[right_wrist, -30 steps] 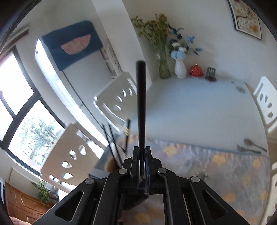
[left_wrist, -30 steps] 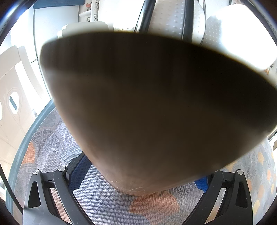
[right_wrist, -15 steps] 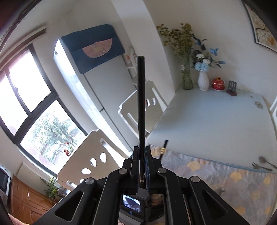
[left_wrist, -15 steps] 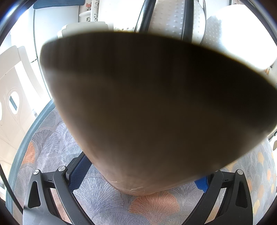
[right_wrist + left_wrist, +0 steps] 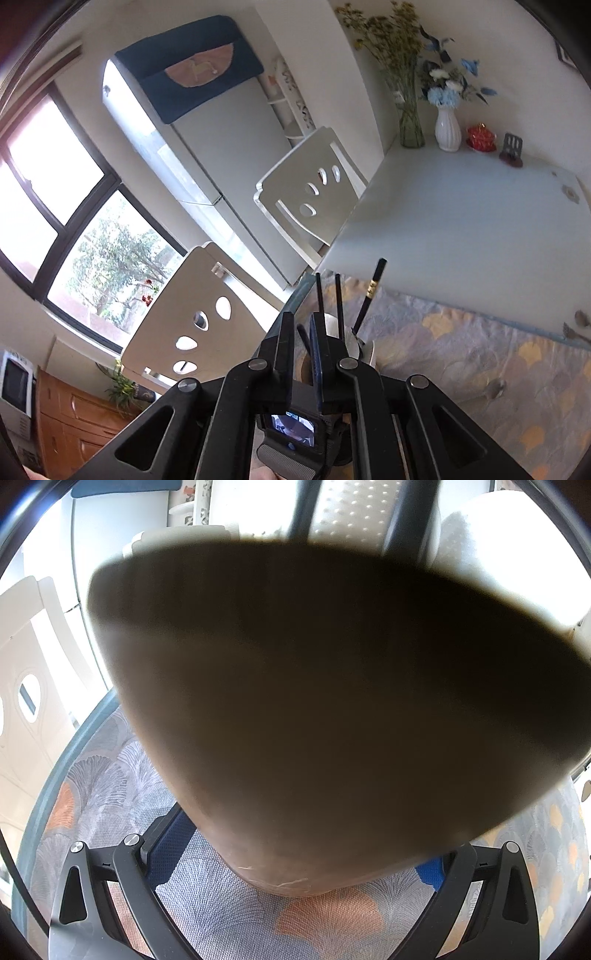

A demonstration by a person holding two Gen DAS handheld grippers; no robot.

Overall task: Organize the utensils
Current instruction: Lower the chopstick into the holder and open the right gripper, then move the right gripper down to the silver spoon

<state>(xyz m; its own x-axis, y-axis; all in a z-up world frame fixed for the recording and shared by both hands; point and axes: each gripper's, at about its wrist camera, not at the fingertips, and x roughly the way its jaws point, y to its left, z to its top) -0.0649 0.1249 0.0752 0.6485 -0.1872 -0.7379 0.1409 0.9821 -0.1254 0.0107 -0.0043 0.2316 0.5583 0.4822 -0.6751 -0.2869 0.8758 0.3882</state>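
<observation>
A brown utensil holder (image 5: 314, 701) fills the left wrist view. My left gripper (image 5: 295, 856) is shut on its base with the blue pads (image 5: 166, 845) against its sides. Two black chopsticks (image 5: 303, 506) rise behind its rim. In the right wrist view, my right gripper (image 5: 302, 325) hangs just above the holder's rim (image 5: 356, 343), from which several chopsticks (image 5: 369, 295) stick up. Its jaws have just been opening and stand slightly apart. The top of a thin black chopstick (image 5: 303, 338) leans loose in the gap, not pinched.
The holder stands on a patterned grey and orange placemat (image 5: 461, 350) on a pale table (image 5: 461, 221). A spoon (image 5: 495, 387) lies on the mat. Another spoon (image 5: 580, 317) and a fork (image 5: 570, 332) lie at the right edge. Vases (image 5: 447, 129) stand at the far end, white chairs (image 5: 207, 321) to the left.
The right gripper has swung over the holder. The chopstick that stood tall in its jaws has slid down, only its tip showing between the fingers. The left view is unchanged.
</observation>
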